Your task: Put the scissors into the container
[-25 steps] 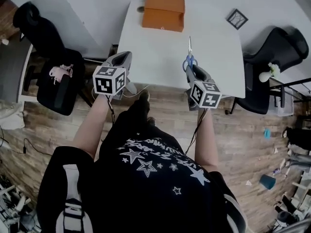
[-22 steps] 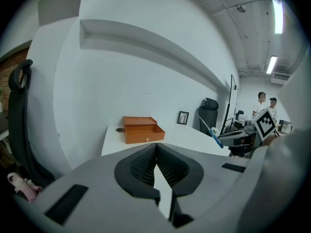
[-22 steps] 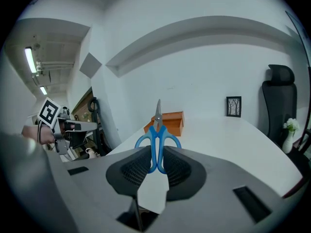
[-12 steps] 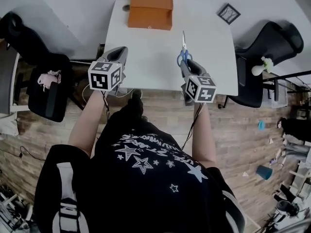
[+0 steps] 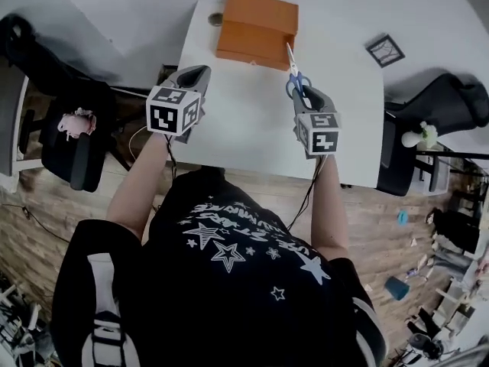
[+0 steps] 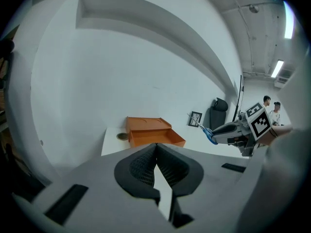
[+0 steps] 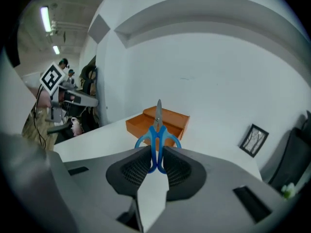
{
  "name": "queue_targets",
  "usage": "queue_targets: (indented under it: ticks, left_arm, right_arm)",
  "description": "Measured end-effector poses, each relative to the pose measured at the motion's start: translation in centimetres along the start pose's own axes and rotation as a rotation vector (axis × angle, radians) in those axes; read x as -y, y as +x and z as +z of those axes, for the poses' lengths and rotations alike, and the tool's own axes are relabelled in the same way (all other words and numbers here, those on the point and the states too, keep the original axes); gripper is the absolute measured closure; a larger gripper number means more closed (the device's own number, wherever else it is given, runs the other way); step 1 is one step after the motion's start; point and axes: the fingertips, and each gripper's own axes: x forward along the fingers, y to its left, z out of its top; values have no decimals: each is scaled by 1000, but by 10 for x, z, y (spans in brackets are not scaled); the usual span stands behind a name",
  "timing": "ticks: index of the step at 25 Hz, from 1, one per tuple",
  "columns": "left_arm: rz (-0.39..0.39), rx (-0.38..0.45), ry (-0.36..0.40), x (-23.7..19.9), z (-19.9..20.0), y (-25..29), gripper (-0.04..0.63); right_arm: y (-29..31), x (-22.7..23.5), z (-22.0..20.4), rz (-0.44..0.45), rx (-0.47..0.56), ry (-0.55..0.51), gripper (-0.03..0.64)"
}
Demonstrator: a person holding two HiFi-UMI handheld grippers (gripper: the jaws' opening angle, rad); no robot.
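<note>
Blue-handled scissors (image 5: 295, 73) (image 7: 157, 130) are held by their handles in my right gripper (image 5: 304, 95) (image 7: 156, 163), which is shut on them, blades pointing forward toward the orange container (image 5: 257, 29) (image 7: 158, 124). The container is an open box with a raised back, standing at the far side of the white table (image 5: 252, 105). The scissor tips hang over its near right corner in the head view. My left gripper (image 5: 194, 77) (image 6: 156, 165) is shut with nothing in it, held above the table's left part, short of the container (image 6: 151, 131).
A small framed picture (image 5: 384, 50) (image 7: 252, 140) lies at the table's far right. A small round dark object (image 5: 216, 20) (image 6: 122, 136) sits left of the container. Black office chairs (image 5: 69, 125) stand at both sides of the table. People stand far back in the room.
Both grippers have moved forward over the table; the scissors' tips have reached the container's near right corner. The right gripper's hold is unchanged.
</note>
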Motion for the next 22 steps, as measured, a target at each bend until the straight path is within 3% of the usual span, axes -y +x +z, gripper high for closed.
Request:
queue_targets:
  ticks: [3,12,22]
  left_arm:
    - [13,-3,-14,-28,7,17,578]
    - [42,-21,-67,-82,21,60,578]
    - [44,-65,-84,-115,23,105,578]
  right_arm:
    - [39,-4,19,22,-32,-126,518]
    - [120,6,51,68,-98,-316,518]
    - [188,19,70,133,-181,-616,518]
